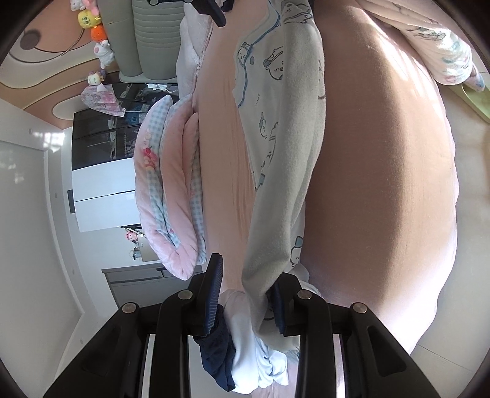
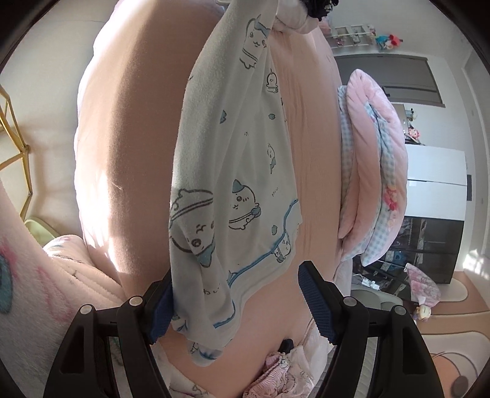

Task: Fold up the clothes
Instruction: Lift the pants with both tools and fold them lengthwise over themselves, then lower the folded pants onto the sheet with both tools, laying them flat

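A pale blue fleece garment (image 1: 284, 147) printed with cartoon animals hangs stretched between my two grippers above the pink bed sheet (image 1: 382, 159). My left gripper (image 1: 245, 275) is shut on a thick bunch of its end, together with white cloth (image 1: 242, 343) and a navy piece (image 1: 216, 352). In the right wrist view the garment (image 2: 232, 159) drapes over the left finger (image 2: 160, 306) of my right gripper (image 2: 237, 275). Those jaws stand wide apart, and the right finger touches no cloth. The far bunched end (image 2: 291, 18) shows at the top.
A folded pink and blue-check quilt (image 1: 171, 189) lies along the bed's far side. A fluffy pink printed blanket (image 2: 46, 275) and a pink ruffled garment (image 2: 275, 376) sit close to the right gripper. A dark cabinet (image 2: 428, 245), plush toys (image 1: 92, 18) and a gold wire frame (image 2: 15, 137) edge the room.
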Available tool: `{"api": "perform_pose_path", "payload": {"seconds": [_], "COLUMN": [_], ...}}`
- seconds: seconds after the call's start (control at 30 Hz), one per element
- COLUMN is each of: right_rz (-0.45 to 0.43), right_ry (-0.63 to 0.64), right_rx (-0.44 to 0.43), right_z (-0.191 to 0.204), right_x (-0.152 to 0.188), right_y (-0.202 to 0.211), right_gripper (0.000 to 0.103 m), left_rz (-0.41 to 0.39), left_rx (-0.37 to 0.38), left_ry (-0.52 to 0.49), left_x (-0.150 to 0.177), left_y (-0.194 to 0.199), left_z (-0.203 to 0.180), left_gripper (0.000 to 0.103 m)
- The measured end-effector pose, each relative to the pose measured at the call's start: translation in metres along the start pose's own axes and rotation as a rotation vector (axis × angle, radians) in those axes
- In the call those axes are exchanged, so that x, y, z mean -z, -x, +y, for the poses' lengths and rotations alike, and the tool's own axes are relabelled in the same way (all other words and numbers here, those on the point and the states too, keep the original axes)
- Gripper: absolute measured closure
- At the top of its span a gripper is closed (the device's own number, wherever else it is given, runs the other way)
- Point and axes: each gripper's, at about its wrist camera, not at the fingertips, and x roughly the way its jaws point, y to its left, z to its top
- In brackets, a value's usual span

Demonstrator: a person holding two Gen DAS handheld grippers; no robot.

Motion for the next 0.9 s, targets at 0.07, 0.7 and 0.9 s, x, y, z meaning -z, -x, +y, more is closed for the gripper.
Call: {"api": "perform_pose_path", "payload": {"seconds": [0.07, 0.7, 0.9], "right_rz": [-0.005, 0.027, 0.01], "right_ry": [0.008, -0.02, -0.063], "right_rx": [0.0, -0.236, -0.293], "right_z": [0.0, 0.01, 0.005], "right_x": [0.002, 0.012, 0.015], "right_y": [0.0, -0.011, -0.014], "right_gripper": [0.029, 0.087, 0.087], "left_rz": [0.013, 0.09, 0.12], "left_rx": [0.007, 0.051, 0.172], "left_ry": [-0.001, -0.02, 0.057], "left_x": [0.0, 0.003, 0.002], "left_y": [0.001, -0.002, -0.008], "left_z": [-0.004, -0.042, -0.039], "left_gripper": [0.075, 0.029, 0.051]}}
